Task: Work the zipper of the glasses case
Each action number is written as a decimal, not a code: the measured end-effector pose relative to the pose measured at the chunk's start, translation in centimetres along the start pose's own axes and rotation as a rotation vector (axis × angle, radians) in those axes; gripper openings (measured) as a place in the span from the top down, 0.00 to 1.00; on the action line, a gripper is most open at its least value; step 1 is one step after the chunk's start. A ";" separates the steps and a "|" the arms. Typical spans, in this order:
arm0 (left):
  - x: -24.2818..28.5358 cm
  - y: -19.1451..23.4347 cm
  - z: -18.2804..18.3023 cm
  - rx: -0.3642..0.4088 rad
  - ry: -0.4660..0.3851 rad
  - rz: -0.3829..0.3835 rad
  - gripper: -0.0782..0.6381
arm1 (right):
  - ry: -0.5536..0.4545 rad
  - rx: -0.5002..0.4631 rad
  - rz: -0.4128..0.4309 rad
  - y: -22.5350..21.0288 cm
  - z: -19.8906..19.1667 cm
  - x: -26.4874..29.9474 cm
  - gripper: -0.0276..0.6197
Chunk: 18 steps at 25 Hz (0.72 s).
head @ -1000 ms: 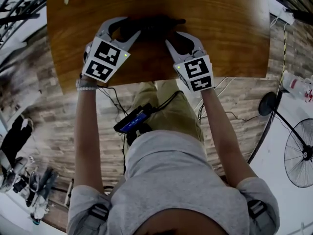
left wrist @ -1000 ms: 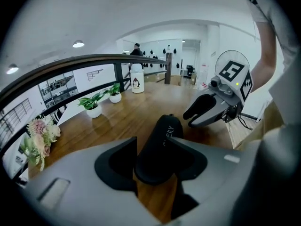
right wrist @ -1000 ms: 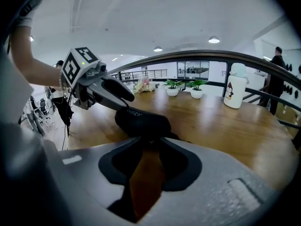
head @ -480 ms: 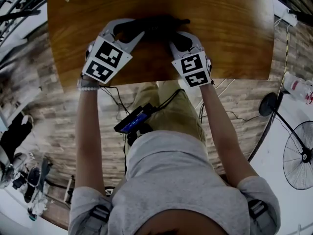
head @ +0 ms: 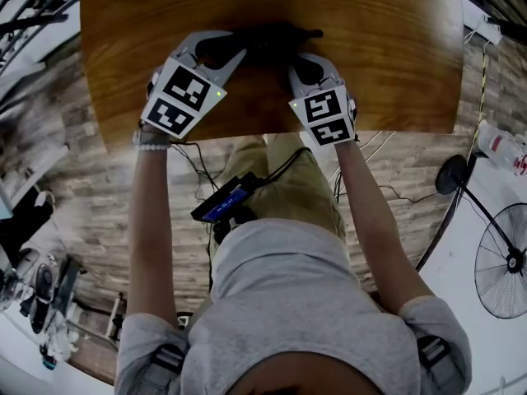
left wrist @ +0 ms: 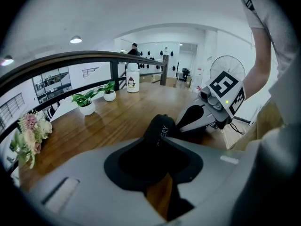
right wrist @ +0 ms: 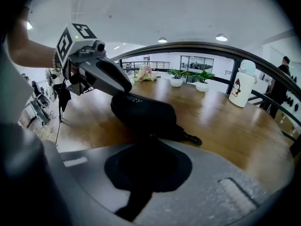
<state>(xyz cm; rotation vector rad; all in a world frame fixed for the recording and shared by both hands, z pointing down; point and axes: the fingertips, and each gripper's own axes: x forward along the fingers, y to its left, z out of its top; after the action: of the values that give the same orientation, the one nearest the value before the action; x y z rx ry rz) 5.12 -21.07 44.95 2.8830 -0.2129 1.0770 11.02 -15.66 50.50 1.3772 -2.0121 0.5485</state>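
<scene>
Jaws flank glasses case point(head: 268, 38); zipper itself hidden.

A brown wooden table point(head: 387, 48) fills the upper part of the head view. Below it the floor point(head: 74, 188) shows pale wood-look planks, and at the lower right the floor is white, with a standing fan point(head: 504, 257) on it. In the left gripper view a dark curved railing point(left wrist: 70, 58) runs behind the table across the left of the frame. Two potted plants point(left wrist: 85, 102) and a white bottle point(left wrist: 133, 77) stand on the table near the railing. Walls and ceiling are white, and round ceiling lamps point(left wrist: 75, 40) are lit at the upper left.
</scene>
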 end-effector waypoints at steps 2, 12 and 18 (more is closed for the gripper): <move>0.1 0.0 0.0 0.002 0.002 0.003 0.74 | -0.001 0.011 0.003 0.1 0.0 0.1 0.95; 0.4 0.2 0.1 -0.013 -0.004 0.011 0.75 | 0.009 -0.036 0.073 3.4 1.0 1.2 0.95; 0.7 0.4 0.0 -0.026 -0.006 0.018 0.75 | 0.012 -0.088 0.130 6.2 2.0 2.6 0.95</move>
<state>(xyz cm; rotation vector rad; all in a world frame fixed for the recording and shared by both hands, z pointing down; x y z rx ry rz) 5.62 -21.54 45.37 2.8679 -0.2518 1.0600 4.09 -16.44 50.92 1.1950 -2.1003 0.5171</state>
